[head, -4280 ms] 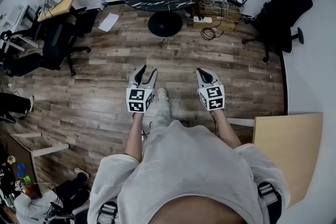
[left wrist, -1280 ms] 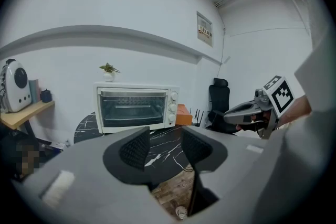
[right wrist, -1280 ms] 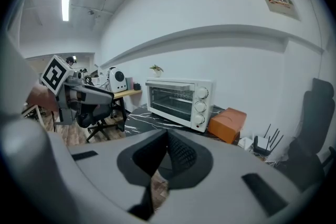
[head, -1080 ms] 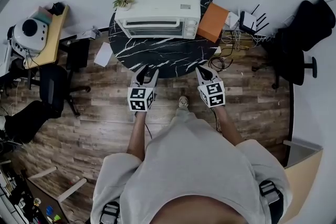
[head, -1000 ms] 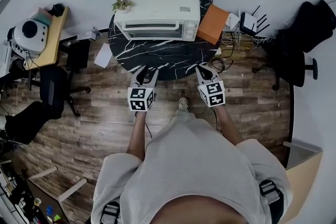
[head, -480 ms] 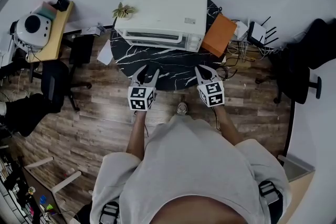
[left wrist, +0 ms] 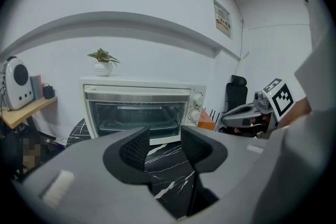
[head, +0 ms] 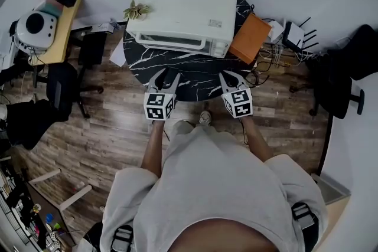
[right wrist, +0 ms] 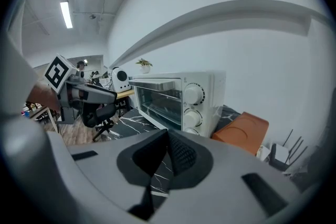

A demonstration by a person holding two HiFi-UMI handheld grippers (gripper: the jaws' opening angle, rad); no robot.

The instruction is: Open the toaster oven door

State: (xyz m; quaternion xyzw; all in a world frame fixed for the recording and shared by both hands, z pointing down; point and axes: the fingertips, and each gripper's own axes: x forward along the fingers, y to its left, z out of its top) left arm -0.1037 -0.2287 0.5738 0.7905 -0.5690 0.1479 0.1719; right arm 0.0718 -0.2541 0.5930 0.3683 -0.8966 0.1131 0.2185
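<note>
Toaster oven [head: 183, 18], white, at the back of a round black marble desk [head: 177, 71], glass door [left wrist: 137, 119] upright and closed. Left tool [head: 163, 76] hovering over the desk's near edge, well apart from the oven, jaws spread, nothing between them. Right tool [head: 228, 78] alongside at the same edge, jaws pressed together at the tips, grasping nothing, pointed toward the oven's knobs [right wrist: 192, 94]. Small potted plant [head: 136, 9] by the oven's left corner; orange box [head: 250, 38] just beside its right side.
</note>
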